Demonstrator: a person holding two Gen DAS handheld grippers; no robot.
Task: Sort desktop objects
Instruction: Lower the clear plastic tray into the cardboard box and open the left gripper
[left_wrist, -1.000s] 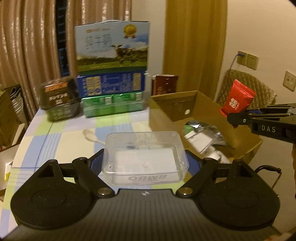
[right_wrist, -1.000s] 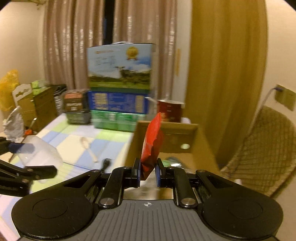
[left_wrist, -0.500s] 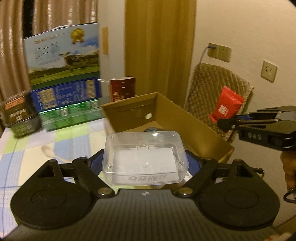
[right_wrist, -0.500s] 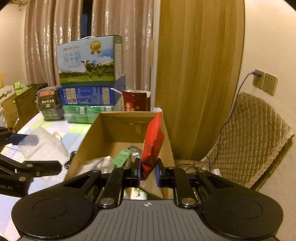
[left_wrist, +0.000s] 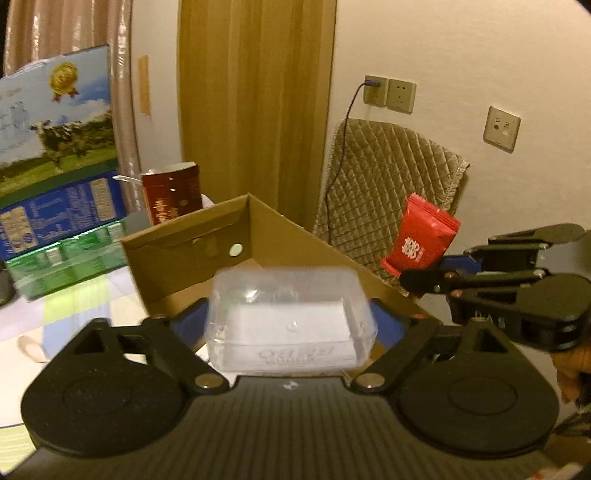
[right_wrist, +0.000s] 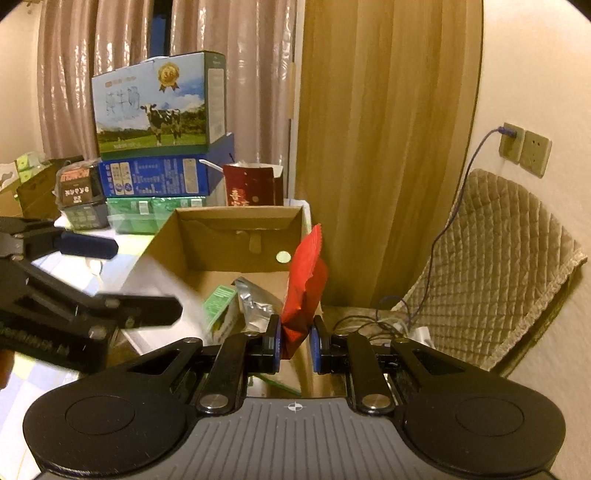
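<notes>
**Both grippers loaded above the cardboard box**

The left gripper (left_wrist: 291, 325) is spread wide, its two blue-padded fingers (left_wrist: 186, 325) pressed against the short ends of a clear plastic tub (left_wrist: 290, 319). The tub sits level between them, bottom facing the camera, with faint raised lettering along its near edge; it looks blurred. It hangs in the air over the near part of the open cardboard box (left_wrist: 258, 229).

The right gripper (right_wrist: 295, 347) is nearly closed, pinching the lower end of a red snack packet (right_wrist: 304, 284) between its blue pads. The packet stands upright and edge-on in the right wrist view, slightly crumpled, with a crimped top edge. In the left wrist view its flat face shows white characters on the red foil (left_wrist: 419, 236), and it is held off the right side of the box, in front of a quilted chair cover (left_wrist: 388, 173).

Inside the box lie a green carton (right_wrist: 219, 306) and a silver foil pouch (right_wrist: 253, 304), close together on the floor of the box. Behind the box stand a dark red bag (right_wrist: 251, 186) and a stack of milk cartons (right_wrist: 159, 107) on the checked tablecloth (left_wrist: 70, 306). A cable runs from a wall socket (right_wrist: 511, 142) down behind the chair.
</notes>
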